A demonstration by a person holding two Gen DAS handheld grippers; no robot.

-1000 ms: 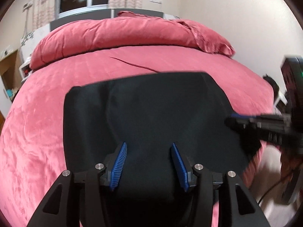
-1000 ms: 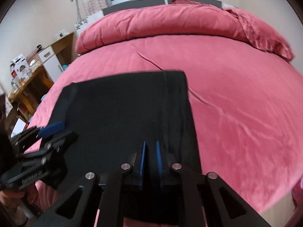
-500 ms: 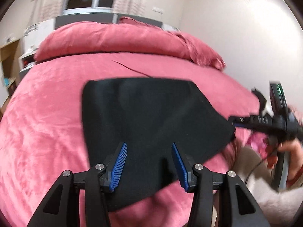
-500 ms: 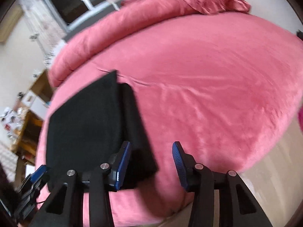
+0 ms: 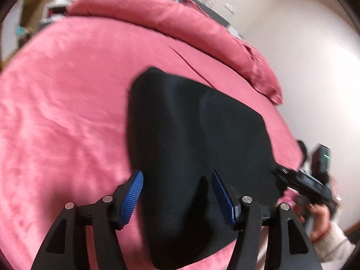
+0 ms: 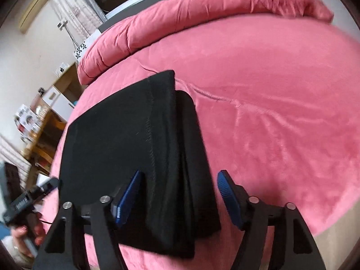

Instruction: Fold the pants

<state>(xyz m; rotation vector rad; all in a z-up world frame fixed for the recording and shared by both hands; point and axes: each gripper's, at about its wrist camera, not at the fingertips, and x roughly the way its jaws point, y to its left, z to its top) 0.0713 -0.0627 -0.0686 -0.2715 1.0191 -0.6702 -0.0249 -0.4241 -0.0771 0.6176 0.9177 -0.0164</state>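
The black pants (image 5: 193, 135) lie folded into a flat rectangle on the pink bed (image 5: 58, 103), near its front edge. They also show in the right wrist view (image 6: 135, 148), with layered folds along their right side. My left gripper (image 5: 177, 193) is open and empty, held over the near end of the pants. My right gripper (image 6: 180, 193) is open and empty, held over the pants' right folded edge. The right gripper also shows in the left wrist view (image 5: 301, 182), at the pants' right corner. The left gripper shows at the far left of the right wrist view (image 6: 29, 198).
A rolled pink duvet (image 6: 180, 22) and a pillow (image 5: 265, 78) lie at the head of the bed. A wooden shelf unit with boxes (image 6: 38, 126) stands left of the bed. A white wall (image 5: 315, 56) is on the right.
The right gripper went from shut on the pants' edge to open and let go. Both grippers have drawn back and tilted, and the pants lie free on the bed.
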